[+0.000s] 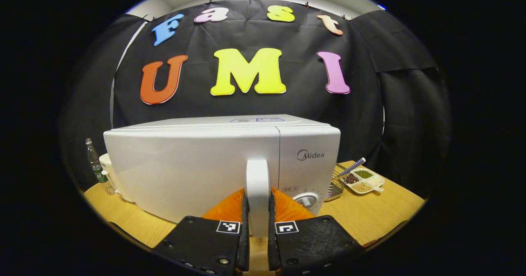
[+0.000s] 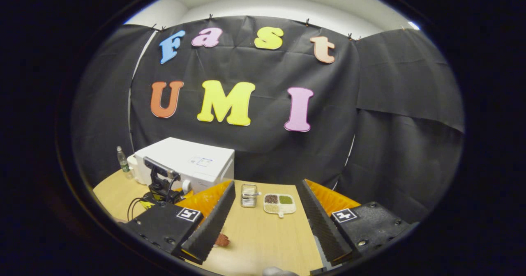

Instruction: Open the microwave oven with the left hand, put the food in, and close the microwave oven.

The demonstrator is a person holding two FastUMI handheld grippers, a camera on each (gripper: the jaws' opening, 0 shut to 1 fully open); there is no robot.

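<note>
The white microwave [image 1: 197,165] stands on the wooden table [image 1: 370,214] with its door closed. My left gripper [image 1: 258,204] is shut on the door's upright white handle [image 1: 257,177], one finger on each side. In the right gripper view the microwave [image 2: 193,161] is at the back left, and the left gripper [image 2: 162,187] is at its front. My right gripper [image 2: 266,187] hangs open above the table [image 2: 263,235], its fingers wide apart with nothing between them. A small reddish-brown piece of food [image 2: 222,240] lies on the table beside its left finger [image 2: 213,220].
To the right of the microwave are a wire basket [image 1: 335,187] and a white divided tray of beans [image 1: 363,180], with a striped stick [image 1: 352,166] behind them. A plastic bottle [image 1: 95,165] and a white appliance [image 1: 107,167] stand left of the microwave.
</note>
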